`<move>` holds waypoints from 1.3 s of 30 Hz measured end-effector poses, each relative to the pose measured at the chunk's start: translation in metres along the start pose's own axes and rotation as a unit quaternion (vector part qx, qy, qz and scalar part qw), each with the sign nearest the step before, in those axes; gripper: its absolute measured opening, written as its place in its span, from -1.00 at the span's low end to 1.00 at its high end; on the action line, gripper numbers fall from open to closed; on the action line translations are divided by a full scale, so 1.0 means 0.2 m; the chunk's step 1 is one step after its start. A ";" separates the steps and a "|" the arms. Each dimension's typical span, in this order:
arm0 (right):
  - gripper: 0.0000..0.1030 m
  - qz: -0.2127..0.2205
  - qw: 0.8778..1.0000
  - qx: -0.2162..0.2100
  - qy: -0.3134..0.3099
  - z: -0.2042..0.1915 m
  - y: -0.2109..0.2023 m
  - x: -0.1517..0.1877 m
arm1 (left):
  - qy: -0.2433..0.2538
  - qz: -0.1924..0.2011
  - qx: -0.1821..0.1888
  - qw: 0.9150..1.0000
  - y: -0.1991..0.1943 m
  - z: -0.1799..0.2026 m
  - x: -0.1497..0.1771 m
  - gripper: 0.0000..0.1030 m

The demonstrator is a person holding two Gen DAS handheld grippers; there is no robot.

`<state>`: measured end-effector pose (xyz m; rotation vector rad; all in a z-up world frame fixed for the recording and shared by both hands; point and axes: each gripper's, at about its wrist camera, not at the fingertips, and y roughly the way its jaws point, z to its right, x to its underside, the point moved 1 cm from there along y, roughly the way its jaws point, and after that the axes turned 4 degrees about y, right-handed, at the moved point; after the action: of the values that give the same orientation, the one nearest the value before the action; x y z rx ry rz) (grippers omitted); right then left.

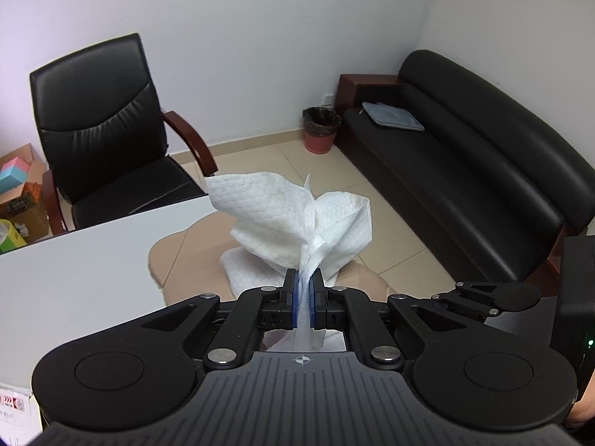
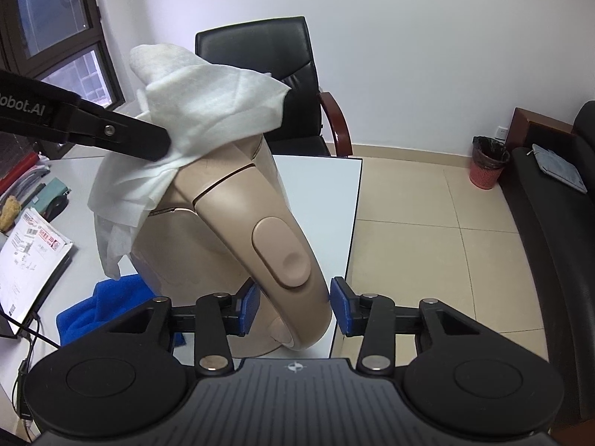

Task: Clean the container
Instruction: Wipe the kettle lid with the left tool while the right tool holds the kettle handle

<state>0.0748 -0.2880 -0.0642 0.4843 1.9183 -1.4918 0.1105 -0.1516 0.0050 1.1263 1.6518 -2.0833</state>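
A beige kettle-like container stands on the white table near its right edge. Its curved handle runs down between the blue pads of my right gripper, which touch it on both sides. My left gripper is shut on a crumpled white wipe, held above the container's top. In the right wrist view the wipe drapes over the container's lid and left side, with the left gripper's black finger reaching in from the left.
A blue cloth lies on the table beside the container's base, with papers and desk clutter further left. A black office chair stands behind the table. A black sofa and a red bin stand on the tiled floor.
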 end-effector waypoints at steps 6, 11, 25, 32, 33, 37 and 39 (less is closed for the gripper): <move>-0.14 -0.002 1.000 0.005 0.003 -0.02 0.00 0.00 | 0.026 0.009 0.001 1.000 0.05 0.04 -0.02 -0.87; -0.14 -0.004 1.000 0.009 0.010 -0.01 0.01 0.00 | 0.025 0.019 -0.008 0.999 0.06 0.01 -0.03 -0.87; -0.14 -0.010 0.999 0.025 0.017 -0.02 0.03 -0.01 | -0.037 0.027 -0.047 0.998 0.07 -0.33 -0.02 -0.86; -0.14 -0.012 0.999 0.030 0.018 -0.03 0.03 -0.01 | -0.029 0.027 -0.047 0.998 0.11 -0.34 -0.06 -0.86; -0.14 -0.012 0.999 0.030 0.018 -0.03 0.03 -0.01 | -0.027 0.026 -0.045 0.998 0.12 -0.34 -0.07 -0.86; -0.14 -0.013 0.999 0.031 0.018 -0.03 0.03 -0.02 | -0.015 0.022 -0.033 0.999 0.16 -0.34 -0.12 -0.86; -0.14 -0.013 0.999 0.031 0.018 -0.03 0.03 -0.02 | -0.004 0.019 -0.029 0.999 0.18 -0.33 -0.14 -0.86</move>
<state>0.0792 -0.2801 -0.0646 0.5186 1.9167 -1.5741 0.1778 -0.1106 -0.0055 1.1208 1.6627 -2.0005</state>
